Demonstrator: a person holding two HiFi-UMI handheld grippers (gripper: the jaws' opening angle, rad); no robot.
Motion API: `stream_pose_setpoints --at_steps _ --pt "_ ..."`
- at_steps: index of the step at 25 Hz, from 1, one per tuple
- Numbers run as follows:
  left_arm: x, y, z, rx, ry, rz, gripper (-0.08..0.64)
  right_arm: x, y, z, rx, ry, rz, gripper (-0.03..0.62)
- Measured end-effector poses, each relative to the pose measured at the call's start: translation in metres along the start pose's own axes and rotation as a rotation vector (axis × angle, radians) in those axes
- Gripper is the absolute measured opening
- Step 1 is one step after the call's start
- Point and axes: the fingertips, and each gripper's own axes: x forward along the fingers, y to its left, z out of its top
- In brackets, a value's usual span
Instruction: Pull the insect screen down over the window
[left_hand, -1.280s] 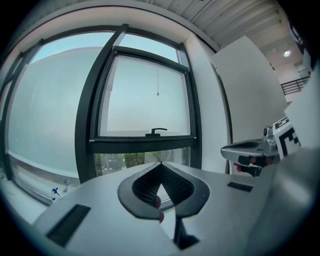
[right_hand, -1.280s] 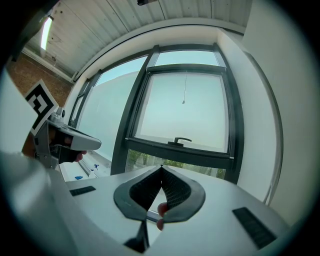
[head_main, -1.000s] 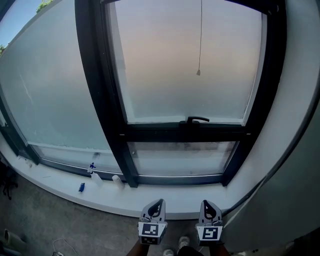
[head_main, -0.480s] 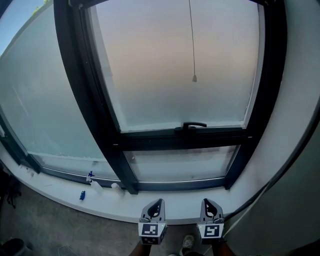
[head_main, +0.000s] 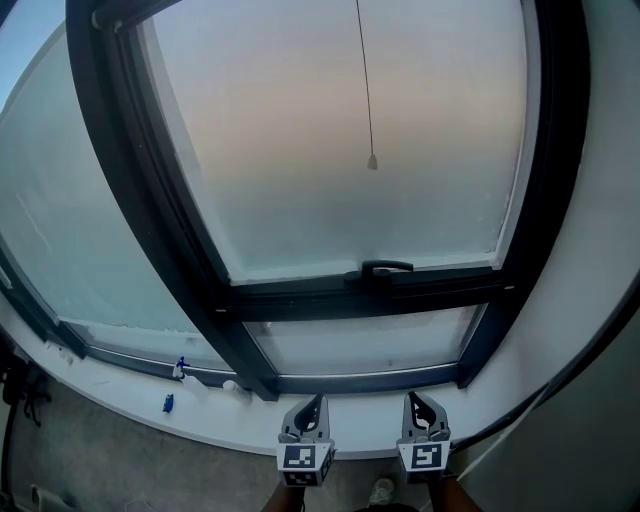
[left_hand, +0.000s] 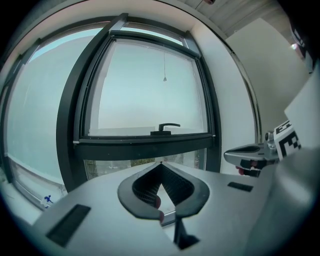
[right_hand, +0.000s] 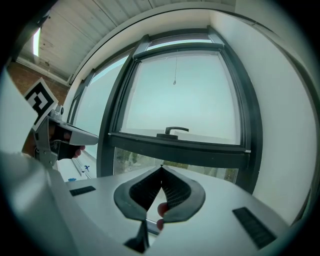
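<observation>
Shut tight on nothing, side by side: left gripper (head_main: 317, 402), right gripper (head_main: 413, 399). Just beyond fingertips, white sill (head_main: 220, 415). Ahead, dark-framed frosted window (head_main: 290, 150). High above fingertips, well apart, hanging pull cord (head_main: 371, 160).

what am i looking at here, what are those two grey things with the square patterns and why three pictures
There is no robot here. A person holds a two-jaw gripper in each hand. The head view comes from a camera on the person's head. It shows the left gripper and right gripper at the bottom, each carrying a marker cube. The other two pictures come from cameras riding on the grippers, looking along their jaws. Both pairs of jaws are closed and hold nothing. Ahead is a dark-framed window with a handle and a thin cord hanging before the pane. A small blue-topped bottle stands on the white sill. No insect screen appears drawn down yet.
</observation>
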Motion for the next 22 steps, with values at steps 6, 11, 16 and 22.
stream_pose_setpoints --at_steps 6,11,16,22 --pt "0.028 0.002 0.008 -0.003 0.004 0.031 0.002 0.028 -0.02 0.009 0.0 -0.018 0.02 0.003" --pt "0.046 0.008 0.009 -0.007 0.005 0.068 0.002 0.038 -0.035 0.012 0.002 -0.025 0.032 0.003" --pt "0.06 0.01 0.006 0.014 0.018 0.09 0.002 0.042 -0.054 0.001 0.007 -0.004 0.027 0.003" --pt "0.071 0.01 0.007 0.017 0.025 0.097 0.002 0.052 -0.06 0.003 0.017 -0.011 0.035 0.003"
